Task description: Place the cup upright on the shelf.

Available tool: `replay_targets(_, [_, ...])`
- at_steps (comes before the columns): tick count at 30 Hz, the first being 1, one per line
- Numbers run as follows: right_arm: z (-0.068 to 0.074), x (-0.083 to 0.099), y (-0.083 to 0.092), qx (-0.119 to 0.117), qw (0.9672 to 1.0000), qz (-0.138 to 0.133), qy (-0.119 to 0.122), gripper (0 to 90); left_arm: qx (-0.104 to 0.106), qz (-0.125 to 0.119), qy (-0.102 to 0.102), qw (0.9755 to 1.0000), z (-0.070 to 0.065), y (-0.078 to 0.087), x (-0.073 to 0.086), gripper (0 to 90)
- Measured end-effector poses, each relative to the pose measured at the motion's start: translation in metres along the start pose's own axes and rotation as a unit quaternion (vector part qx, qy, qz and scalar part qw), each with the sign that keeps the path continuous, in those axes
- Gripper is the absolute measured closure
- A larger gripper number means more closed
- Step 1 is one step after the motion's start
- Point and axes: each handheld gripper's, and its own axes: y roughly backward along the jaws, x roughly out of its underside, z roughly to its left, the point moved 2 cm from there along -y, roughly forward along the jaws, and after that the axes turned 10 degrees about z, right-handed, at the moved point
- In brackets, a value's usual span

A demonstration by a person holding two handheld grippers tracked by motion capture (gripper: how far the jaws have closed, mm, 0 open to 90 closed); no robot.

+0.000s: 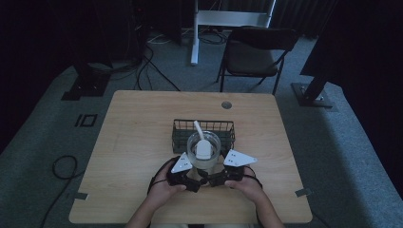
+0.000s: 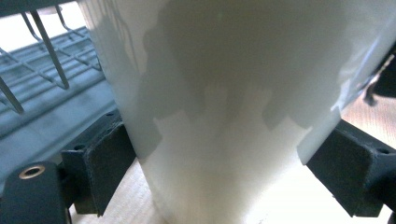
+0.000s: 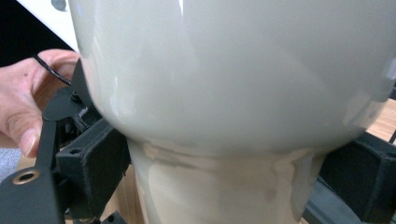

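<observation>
Both hands sit at six o'clock, left gripper (image 1: pixel 190 167) and right gripper (image 1: pixel 219 166) pinching the upright white cup (image 1: pixel 204 151) between them. Wire basket (image 1: pixel 203 127) waits just beyond at twelve.

both forearms come in from the near edge, hands low and close together. the left gripper (image 1: pixel 189 167) and right gripper (image 1: pixel 222 166) point inward at each other, each with its 2 jaws spread wide and pressed to opposite sides of 1 body.

The high view looks down the table (image 1: pixel 133 123); both gripper views press close against the white cup (image 1: pixel 203 151).
</observation>
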Motion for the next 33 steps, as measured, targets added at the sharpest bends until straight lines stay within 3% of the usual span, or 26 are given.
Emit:
replay_targets(9, [-0.001,-0.016,0.006,0.002,0.9999,-0.011,0.009,8.4,-0.004,-0.005,-0.013,0.9999,0.003,0.011,-0.016,11.7])
replay_targets(20, [-0.011,-0.043,0.011,0.006,0.9992,-0.038,0.010,8.4,-0.006,-0.015,-0.024,0.9996,0.014,0.026,-0.047,11.7])
replay_targets(33, [-0.030,-0.085,0.011,0.022,0.9980,-0.051,0.031,8.4,-0.010,-0.019,-0.043,0.9989,0.041,0.042,-0.088,11.6])
